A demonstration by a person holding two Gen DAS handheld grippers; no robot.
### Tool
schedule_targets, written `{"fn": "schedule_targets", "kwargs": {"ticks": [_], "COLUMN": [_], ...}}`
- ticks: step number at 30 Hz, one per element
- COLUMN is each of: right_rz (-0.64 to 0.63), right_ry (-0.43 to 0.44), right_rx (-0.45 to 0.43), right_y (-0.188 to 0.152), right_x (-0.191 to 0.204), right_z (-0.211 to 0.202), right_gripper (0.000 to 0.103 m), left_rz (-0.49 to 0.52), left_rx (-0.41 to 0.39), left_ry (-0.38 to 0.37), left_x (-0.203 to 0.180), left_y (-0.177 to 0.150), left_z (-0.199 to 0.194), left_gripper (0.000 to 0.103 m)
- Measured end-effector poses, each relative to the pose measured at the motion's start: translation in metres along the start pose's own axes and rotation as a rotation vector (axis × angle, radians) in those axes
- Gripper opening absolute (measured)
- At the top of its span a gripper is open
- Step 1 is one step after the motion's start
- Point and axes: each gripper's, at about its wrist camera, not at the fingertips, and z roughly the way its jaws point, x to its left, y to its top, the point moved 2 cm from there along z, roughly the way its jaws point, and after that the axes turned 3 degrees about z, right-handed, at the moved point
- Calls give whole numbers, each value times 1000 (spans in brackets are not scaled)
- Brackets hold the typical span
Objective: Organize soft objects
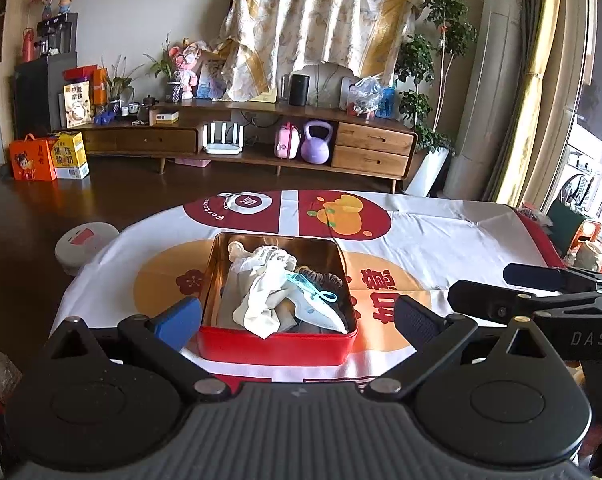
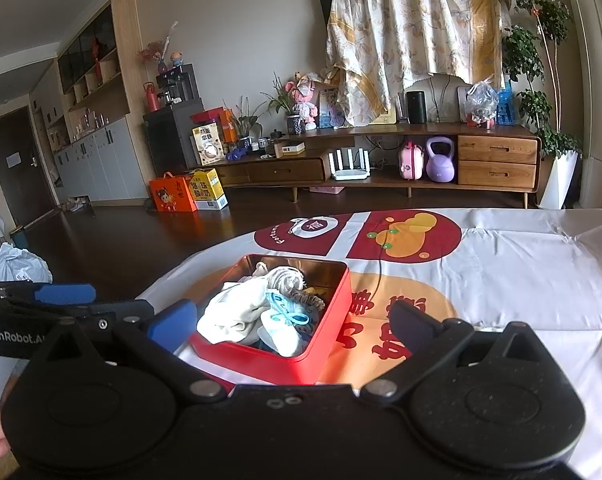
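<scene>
Sitting between your left tongs' [image 1: 297,322] spread fingers, the red tin [image 1: 279,346] holds the soft things: a cream cloth [image 1: 261,300] heaped in the middle, a pale pouch [image 1: 321,314] with a blue ribbon [image 1: 315,286] on top of it, and a dark scrunchie [image 1: 325,280] toward the tin's far right side. Your left tongs are wide apart and grip nothing; the blue pad [image 1: 177,322] lies just left of the tin's near corner, the black pad [image 1: 417,324] off to its right, neither clearly touching it.

Your right tongs [image 2: 291,326] are likewise fully spread and empty. From there the tin [image 2: 261,364] lies ahead and slightly left, turned corner-on, its near left corner just past the blue pad [image 2: 173,324]. The cloth [image 2: 233,312] bulges over the near rim, the ribbon [image 2: 289,314] beside it.

The tin rests on a white tablecloth [image 1: 421,236] printed with red and orange shapes. Right of your left tongs, the other tool's black fingers [image 1: 533,276] reach in over the cloth. Beyond the table's far edge stand a wooden sideboard [image 2: 381,168] and a purple kettlebell [image 2: 441,160]. A white round box [image 1: 85,242] sits on the floor to the far left.
</scene>
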Motion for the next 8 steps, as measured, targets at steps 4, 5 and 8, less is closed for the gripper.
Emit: {"fn": "schedule_targets", "kwargs": {"ticks": [4,5,8], "right_rz": [3,6,15], "right_ry": [0,0,-9], "right_rx": [-4,-5,-6], "right_y": [-1,-2,-2], "right_x": [-1,-2,-7], "right_z": [-1,-2,-5], "right_gripper": [103,103,103], "left_rz": [-2,-2,3], "left_rx": [5,5,10], "left_ry": [-11,-13,-14], "left_x": [-1,-2,-4], "left_y": [0,0,0], "left_z": [0,0,2], "left_gripper": [103,103,103]}}
